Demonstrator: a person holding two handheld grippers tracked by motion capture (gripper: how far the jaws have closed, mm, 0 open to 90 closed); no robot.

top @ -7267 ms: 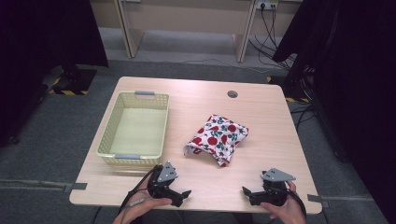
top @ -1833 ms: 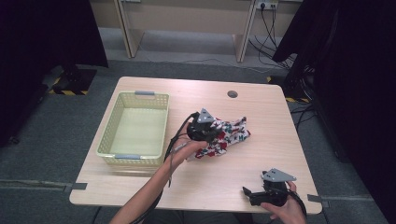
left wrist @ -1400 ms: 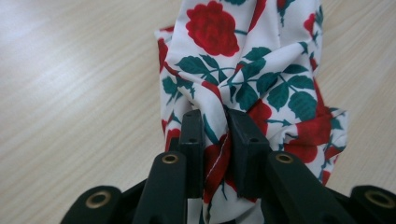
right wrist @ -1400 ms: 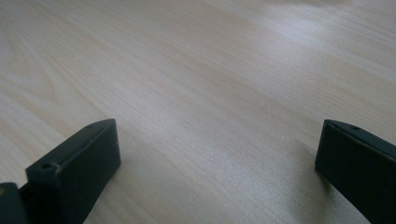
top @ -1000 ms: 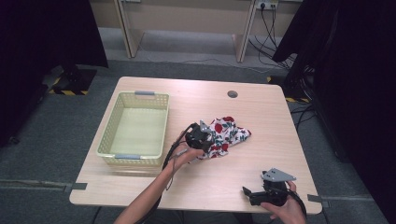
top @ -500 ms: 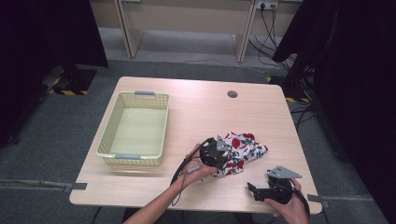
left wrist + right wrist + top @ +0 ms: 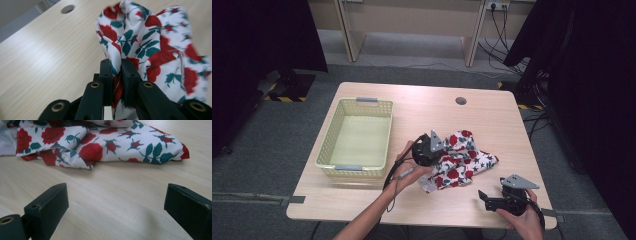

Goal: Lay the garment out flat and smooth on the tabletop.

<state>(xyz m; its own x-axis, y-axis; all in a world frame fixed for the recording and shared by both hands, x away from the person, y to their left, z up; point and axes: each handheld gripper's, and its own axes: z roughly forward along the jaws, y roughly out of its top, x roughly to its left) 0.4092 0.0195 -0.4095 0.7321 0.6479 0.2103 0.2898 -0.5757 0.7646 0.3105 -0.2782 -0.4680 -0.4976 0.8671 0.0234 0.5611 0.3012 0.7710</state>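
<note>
A: Item one, the cloth [image 7: 460, 160]?
B: White fabric printed with red roses and green leaves, crumpled. It lies on the table [image 7: 492, 115] right of centre, toward the near edge. Its left part is gathered and raised; the rest trails right and rests on the wood.

A: Item two, the left gripper [image 7: 438, 156]?
B: At the left edge of the cloth, held by the person's left hand [image 7: 408, 165]. In the left gripper view the two black jaws are pressed together with a fold of the cloth [image 7: 155, 47] pinched between them; the fabric bunches above and to the right of the pads. The jaws have just been closing a little further on that fold.

A: Item three, the right gripper [image 7: 483, 196]?
B: Near the near right corner of the table, in the right hand [image 7: 524, 220], apart from the cloth. In the right gripper view its jaws stand wide apart with bare wood between them and nothing held; the near hem of the cloth [image 7: 105, 145] lies beyond them. They have just eased in slightly from their widest.

A: Item four, the basket [image 7: 328, 152]?
B: Pale yellow, mesh-walled, rectangular, on the left half of the table, well apart from the cloth. Grey handle grips sit on its far and near rims.

A: Item five, fixtures?
B: A round cable hole [image 7: 460, 101] in the tabletop at the far side, right of centre.
</note>
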